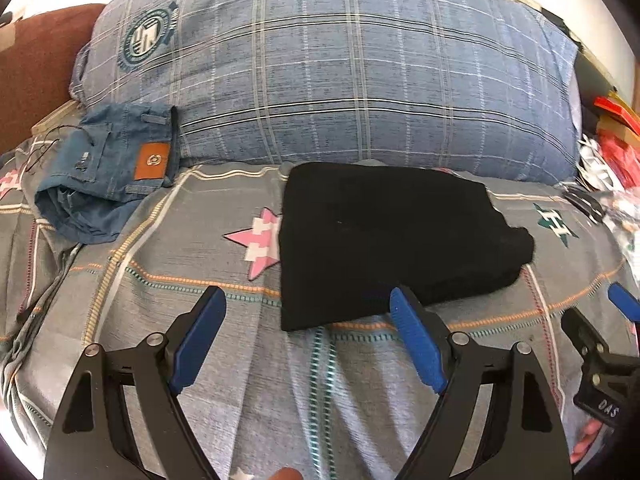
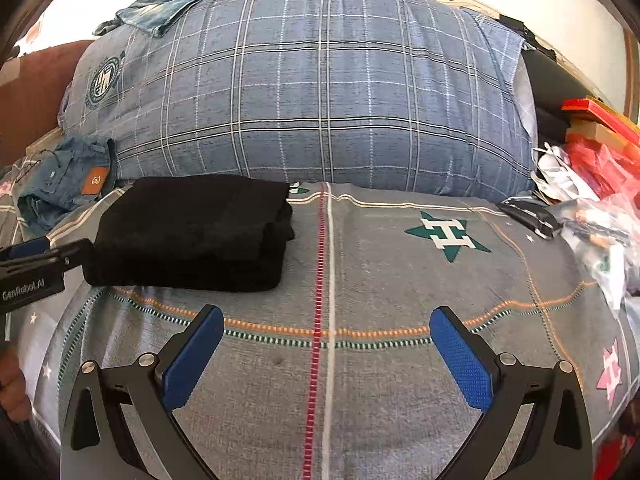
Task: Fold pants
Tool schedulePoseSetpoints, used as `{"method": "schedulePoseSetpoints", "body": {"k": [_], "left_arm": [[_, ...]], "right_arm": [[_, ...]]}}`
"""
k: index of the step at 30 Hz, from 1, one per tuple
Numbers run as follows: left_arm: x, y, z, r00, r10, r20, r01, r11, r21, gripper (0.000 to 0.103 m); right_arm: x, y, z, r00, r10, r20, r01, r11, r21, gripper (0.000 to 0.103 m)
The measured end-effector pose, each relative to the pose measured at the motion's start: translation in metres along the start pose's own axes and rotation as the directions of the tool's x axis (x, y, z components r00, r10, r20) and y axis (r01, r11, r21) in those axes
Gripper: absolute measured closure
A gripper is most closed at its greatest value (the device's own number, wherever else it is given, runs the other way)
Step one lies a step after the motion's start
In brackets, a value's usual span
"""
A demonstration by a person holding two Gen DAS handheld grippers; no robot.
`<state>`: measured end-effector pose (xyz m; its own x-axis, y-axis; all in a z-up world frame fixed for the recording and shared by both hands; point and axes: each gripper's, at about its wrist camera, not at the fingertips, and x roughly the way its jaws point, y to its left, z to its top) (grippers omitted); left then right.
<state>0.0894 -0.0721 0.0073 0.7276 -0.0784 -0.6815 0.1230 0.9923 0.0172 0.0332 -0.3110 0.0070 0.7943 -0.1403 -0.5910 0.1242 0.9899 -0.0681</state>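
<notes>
The black pants (image 1: 384, 236) lie folded into a thick rectangle on the grey patterned bedsheet (image 1: 200, 360), in front of the blue plaid pillow (image 1: 340, 72). My left gripper (image 1: 306, 300) is open and empty, just short of the pants' near edge; its right finger overlaps that edge in the view. In the right wrist view the folded pants (image 2: 192, 232) sit at the left. My right gripper (image 2: 326, 316) is open and empty over bare sheet, to the right of the pants. The left gripper also shows at that view's left edge (image 2: 36, 260).
Folded blue jeans (image 1: 108, 176) with a brown leather patch lie at the left by the pillow. Another denim piece (image 2: 160, 4) rests on top of the pillow. Red boxes and plastic bags (image 2: 592, 184) crowd the right side of the bed. A brown headboard (image 1: 36, 64) stands at the far left.
</notes>
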Motion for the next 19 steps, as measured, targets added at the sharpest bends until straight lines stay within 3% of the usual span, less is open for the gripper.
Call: {"method": "schedulePoseSetpoints", "body": {"k": [16,19], "left_arm": [[-0.003,-0.013,-0.008,0.996,-0.086,-0.020,0.087,0.996,0.009,0.018],[-0.004,-0.013,-0.006,0.997,-0.072,-0.017,0.072,0.997,0.000,0.018]], "right_arm": [[0.002,-0.009,-0.001,1.000,-0.005,-0.014,0.005,0.999,0.035,0.000],[0.003,-0.012,0.000,1.000,-0.007,-0.017,0.008,0.999,0.048,0.000]]}}
